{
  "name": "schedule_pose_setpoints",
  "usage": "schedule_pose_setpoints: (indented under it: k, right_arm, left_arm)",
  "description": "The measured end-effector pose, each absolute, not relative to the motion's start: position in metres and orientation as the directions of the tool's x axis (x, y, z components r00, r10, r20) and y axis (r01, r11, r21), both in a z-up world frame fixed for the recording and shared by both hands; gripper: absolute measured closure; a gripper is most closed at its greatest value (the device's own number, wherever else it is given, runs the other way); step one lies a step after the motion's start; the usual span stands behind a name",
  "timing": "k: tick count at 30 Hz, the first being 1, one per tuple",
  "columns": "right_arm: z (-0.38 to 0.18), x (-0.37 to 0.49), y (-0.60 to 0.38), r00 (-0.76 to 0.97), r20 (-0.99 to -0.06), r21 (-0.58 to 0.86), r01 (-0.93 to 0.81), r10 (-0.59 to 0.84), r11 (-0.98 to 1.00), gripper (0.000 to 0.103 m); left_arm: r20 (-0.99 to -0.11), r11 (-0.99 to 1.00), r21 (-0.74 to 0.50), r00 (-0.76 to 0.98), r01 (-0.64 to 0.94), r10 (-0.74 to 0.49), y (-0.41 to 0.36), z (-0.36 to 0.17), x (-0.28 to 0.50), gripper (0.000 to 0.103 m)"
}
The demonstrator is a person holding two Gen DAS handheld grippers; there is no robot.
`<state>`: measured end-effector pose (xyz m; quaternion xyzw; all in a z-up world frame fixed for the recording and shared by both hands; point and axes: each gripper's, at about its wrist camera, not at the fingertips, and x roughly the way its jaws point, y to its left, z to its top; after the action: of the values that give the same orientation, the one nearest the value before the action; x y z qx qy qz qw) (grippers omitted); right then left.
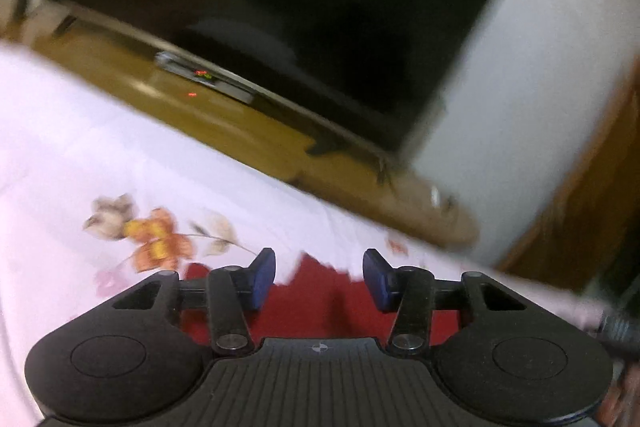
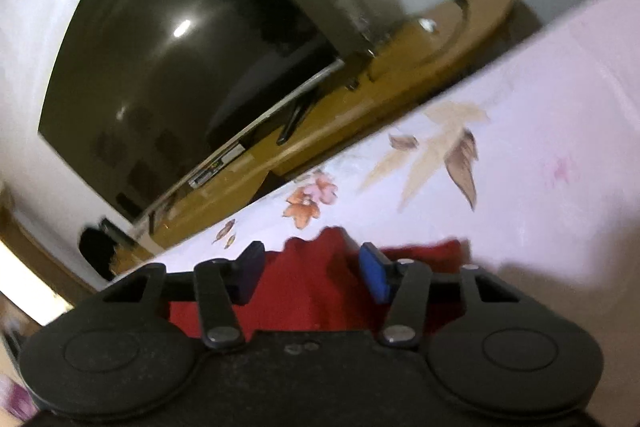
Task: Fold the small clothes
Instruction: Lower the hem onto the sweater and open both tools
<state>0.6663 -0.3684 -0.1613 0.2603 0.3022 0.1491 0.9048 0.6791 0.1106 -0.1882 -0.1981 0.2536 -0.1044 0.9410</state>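
A red garment [image 1: 316,303] lies on a white bedsheet with flower prints [image 1: 100,155]. In the left wrist view my left gripper [image 1: 319,277] is open, its blue pads apart over the garment's far edge, holding nothing. In the right wrist view the same red garment [image 2: 312,287] lies under my right gripper [image 2: 310,273], which is also open and empty. Most of the garment is hidden behind the gripper bodies. Both views are blurred and tilted.
Beyond the bed's far edge stands a large dark TV [image 1: 280,7] on a wooden cabinet [image 1: 224,123], against a white wall. It also shows in the right wrist view [image 2: 180,67], with the wooden cabinet [image 2: 360,99] beneath. A wooden door [image 1: 580,211] is at right.
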Motion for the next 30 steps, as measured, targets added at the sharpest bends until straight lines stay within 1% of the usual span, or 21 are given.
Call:
schedule_pose_setpoints:
  k: [2,3,4,6,8,9,11,12,13,15,18,20,21,22,23,24,25,26,29,30]
  right_arm:
    - [-0.152,0.67,-0.351,0.776,-0.508,0.449,-0.134,0.375,0.884,0.05]
    - [-0.15,0.674,-0.34,0.773,-0.549,0.365,-0.119,0.317,0.923,0.047]
    - [-0.15,0.679,-0.329,0.76,-0.593,0.293,-0.104,0.266,0.951,0.045]
    - [-0.156,0.689,-0.314,0.704,-0.669,0.228,-0.111,0.238,0.967,0.046]
    - [-0.16,0.689,-0.305,0.689,-0.689,0.184,-0.133,0.225,0.974,0.047]
    - [-0.161,0.687,-0.304,0.684,-0.691,0.181,-0.148,0.232,0.972,0.052]
    - [-0.165,0.686,-0.303,0.675,-0.697,0.18,-0.164,0.243,0.97,0.059]
    - [-0.165,0.686,-0.304,0.68,-0.692,0.179,-0.164,0.242,0.97,0.072]
    - [-0.166,0.686,-0.304,0.688,-0.684,0.183,-0.162,0.244,0.97,0.088]
    - [-0.165,0.684,-0.307,0.704,-0.664,0.202,-0.154,0.251,0.967,0.094]
    - [-0.159,0.678,-0.311,0.738,-0.628,0.202,-0.153,0.247,0.967,0.095]
    - [-0.152,0.671,-0.314,0.759,-0.606,0.186,-0.153,0.237,0.97,0.096]
    - [-0.15,0.668,-0.316,0.767,-0.601,0.174,-0.149,0.225,0.973,0.096]
    - [-0.15,0.667,-0.317,0.771,-0.602,0.157,-0.141,0.208,0.978,0.096]
    - [-0.155,0.668,-0.318,0.767,-0.614,0.139,-0.128,0.187,0.982,0.096]
    - [-0.165,0.674,-0.32,0.743,-0.65,0.126,-0.105,0.162,0.986,0.096]
    - [-0.172,0.678,-0.321,0.732,-0.662,0.133,-0.098,0.162,0.986,0.096]
    - [-0.175,0.677,-0.321,0.743,-0.649,0.132,-0.099,0.161,0.986,0.096]
    - [-0.172,0.678,-0.315,0.742,-0.653,0.112,-0.1,0.149,0.989,0.092]
    - [-0.171,0.677,-0.313,0.742,-0.653,0.101,-0.111,0.15,0.989,0.087]
  left_arm:
    - [-0.52,0.943,-0.317,0.813,0.103,-0.263,0.093,-0.186,0.689,0.055]
    - [-0.54,0.954,-0.284,0.806,0.094,-0.24,0.088,-0.187,0.692,0.054]
    - [-0.551,0.959,-0.27,0.803,0.087,-0.228,0.087,-0.187,0.694,0.054]
    - [-0.553,0.964,-0.261,0.81,0.057,-0.197,0.092,-0.184,0.693,0.054]
    - [-0.583,0.966,-0.256,0.79,0.042,-0.189,0.097,-0.185,0.696,0.054]
    - [-0.612,0.966,-0.251,0.764,0.059,-0.206,0.098,-0.19,0.698,0.055]
    - [-0.619,0.971,-0.222,0.757,0.088,-0.21,0.096,-0.193,0.699,0.057]
    - [-0.619,0.972,-0.212,0.756,0.1,-0.213,0.095,-0.192,0.699,0.082]
    - [-0.615,0.972,-0.209,0.758,0.109,-0.217,0.094,-0.191,0.698,0.099]
    - [-0.586,0.974,-0.2,0.784,0.105,-0.205,0.092,-0.19,0.693,0.1]
    - [-0.504,0.976,-0.208,0.849,0.059,-0.159,0.1,-0.181,0.679,0.1]
    - [-0.489,0.976,-0.214,0.861,0.038,-0.141,0.108,-0.179,0.675,0.101]
    - [-0.509,0.979,-0.202,0.852,0.023,-0.125,0.11,-0.182,0.677,0.101]
    - [-0.551,0.983,-0.183,0.828,-0.003,-0.1,0.113,-0.191,0.682,0.102]
    - [-0.583,0.977,-0.214,0.805,-0.018,-0.113,0.117,-0.2,0.687,0.102]
    - [-0.578,0.971,-0.239,0.807,-0.026,-0.121,0.122,-0.199,0.688,0.101]
    - [-0.582,0.971,-0.235,0.805,-0.034,-0.113,0.123,-0.198,0.689,0.101]
    - [-0.588,0.975,-0.22,0.802,-0.029,-0.109,0.121,-0.199,0.69,0.101]
    - [-0.597,0.989,-0.145,0.797,-0.001,-0.087,0.109,-0.197,0.689,0.101]
    - [-0.599,0.992,-0.129,0.796,0.004,-0.081,0.107,-0.195,0.689,0.101]
